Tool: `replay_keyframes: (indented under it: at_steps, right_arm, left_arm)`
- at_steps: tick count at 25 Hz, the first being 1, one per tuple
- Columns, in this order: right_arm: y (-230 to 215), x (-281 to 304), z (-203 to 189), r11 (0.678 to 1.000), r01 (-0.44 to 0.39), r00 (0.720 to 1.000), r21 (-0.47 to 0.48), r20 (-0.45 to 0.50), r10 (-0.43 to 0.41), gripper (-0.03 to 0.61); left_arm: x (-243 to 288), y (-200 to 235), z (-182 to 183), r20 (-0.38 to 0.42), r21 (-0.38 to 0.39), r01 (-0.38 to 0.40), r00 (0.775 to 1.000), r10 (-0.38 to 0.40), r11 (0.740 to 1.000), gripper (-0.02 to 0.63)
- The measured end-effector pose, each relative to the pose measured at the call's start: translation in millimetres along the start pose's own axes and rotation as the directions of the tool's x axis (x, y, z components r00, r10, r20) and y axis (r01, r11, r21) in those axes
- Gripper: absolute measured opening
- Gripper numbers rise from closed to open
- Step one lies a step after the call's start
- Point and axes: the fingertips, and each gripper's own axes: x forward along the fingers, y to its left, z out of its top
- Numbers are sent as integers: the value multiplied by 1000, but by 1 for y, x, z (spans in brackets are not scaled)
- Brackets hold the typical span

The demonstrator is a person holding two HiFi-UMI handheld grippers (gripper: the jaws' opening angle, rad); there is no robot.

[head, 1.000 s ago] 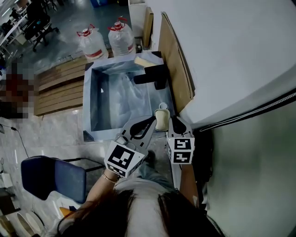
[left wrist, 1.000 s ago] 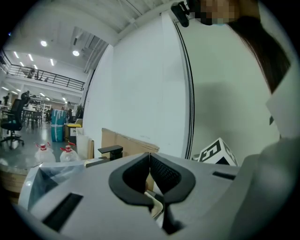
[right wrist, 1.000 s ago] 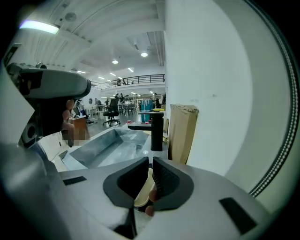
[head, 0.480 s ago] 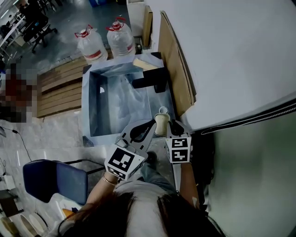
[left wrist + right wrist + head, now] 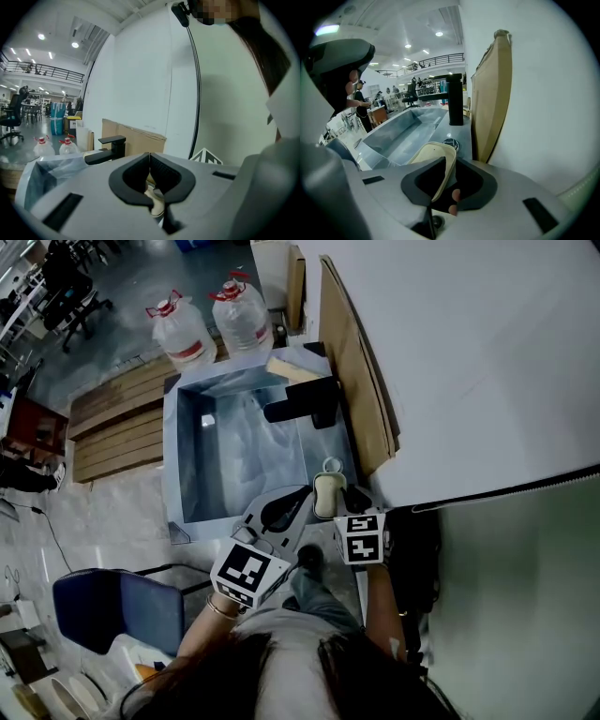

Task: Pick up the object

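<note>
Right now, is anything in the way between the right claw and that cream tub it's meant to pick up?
Nothing visible. The right gripper has its jaws closed on one wall of the cream tub, so there is no gap to block. The left gripper sits close beside the tub with its jaws together, holding nothing.

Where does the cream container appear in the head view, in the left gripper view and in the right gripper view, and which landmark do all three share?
Head view: container at centre, just right of the sink.
Left gripper view: low centre, glimpsed through the gap behind the shut jaws.
Right gripper view: low centre, its wall clamped between the jaws.
Shared landmark: the black faucet.
</note>
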Motion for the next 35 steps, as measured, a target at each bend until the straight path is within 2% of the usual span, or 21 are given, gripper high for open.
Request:
replay_keyframes:
  at_steps: [12, 17, 21, 25, 35]
  right_arm:
    - [-3, 18, -11, 999, -3, 999, 47, -48, 6, 69]
    - [-1, 17, -14, 999, 9, 995, 35, -102, -5, 68]
    - [-4, 20, -14, 999, 3, 997, 54, -79, 1, 60]
    - [-5, 19, -9, 993, -8, 999, 120, -52, 15, 41]
    - [-11, 13, -12, 988, 2, 999, 154, -40, 4, 34]
  left_arm:
    - [8, 5, -7, -22, -15, -8, 1000, 7, 1000, 9]
    - [13, 6, -7, -21, -18, -8, 1000, 7, 1000, 9]
    - [16, 4, -6, -19, -20, -8, 1000, 7, 1000, 9]
    - [16, 6, -5, -16, -16, -19, 1000, 18, 1000, 9]
    - [8, 10, -3, -1, -16, -54, 999, 54, 998, 9]
